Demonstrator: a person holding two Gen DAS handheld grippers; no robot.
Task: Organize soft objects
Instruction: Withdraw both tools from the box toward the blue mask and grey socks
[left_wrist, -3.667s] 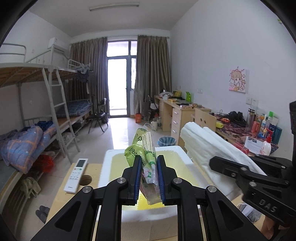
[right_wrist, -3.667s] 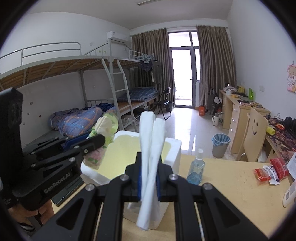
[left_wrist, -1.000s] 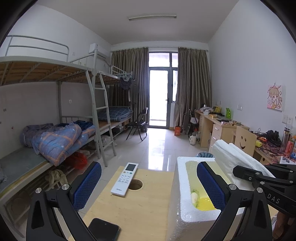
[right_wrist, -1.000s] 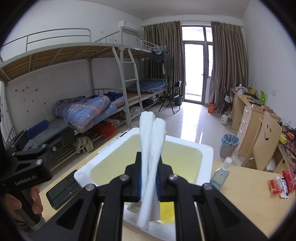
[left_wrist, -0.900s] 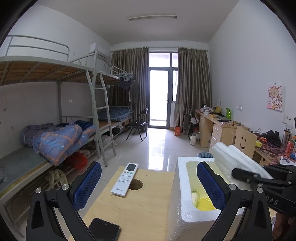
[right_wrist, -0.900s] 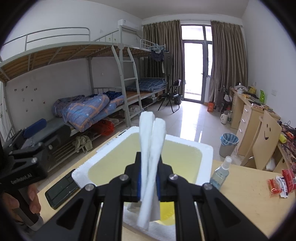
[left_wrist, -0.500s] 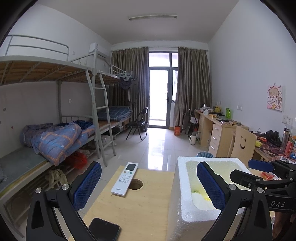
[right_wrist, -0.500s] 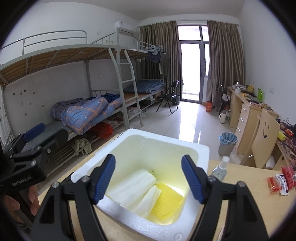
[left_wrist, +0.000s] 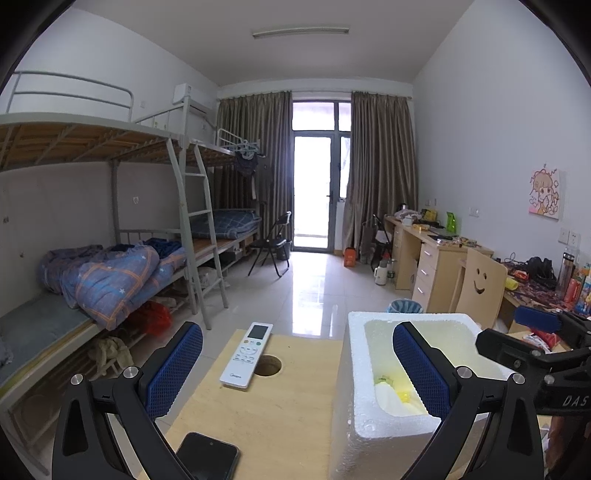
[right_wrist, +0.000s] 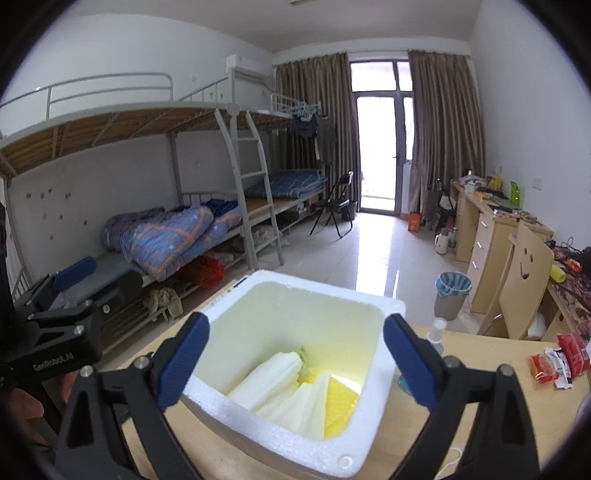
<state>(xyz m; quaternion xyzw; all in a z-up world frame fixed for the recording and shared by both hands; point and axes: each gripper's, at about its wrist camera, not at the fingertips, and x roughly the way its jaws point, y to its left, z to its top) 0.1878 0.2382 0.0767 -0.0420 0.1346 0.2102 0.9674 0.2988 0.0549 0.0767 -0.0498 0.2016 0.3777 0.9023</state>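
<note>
A white foam box (right_wrist: 373, 376) stands on the wooden table; it also shows in the left wrist view (left_wrist: 354, 373). Inside lie folded white cloths (right_wrist: 266, 382), a yellow sponge-like piece (right_wrist: 338, 408) and a bit of the green packet (right_wrist: 303, 354). My right gripper (right_wrist: 295, 365) is open and empty above the box, its jaws spread either side of the opening. My left gripper (left_wrist: 297, 363) is open and empty, to the left of the box, over the table.
A white remote (left_wrist: 246, 354) lies beside a round hole (left_wrist: 269, 364) in the table. A black phone (left_wrist: 207, 459) lies near the front edge. A sanitizer bottle (right_wrist: 436, 334) stands behind the box; red snack packets (right_wrist: 557, 360) lie to the right.
My right gripper opened and let the white cloth fall into the box. It has since dipped slightly closer to the box. The left gripper has stayed open and still.
</note>
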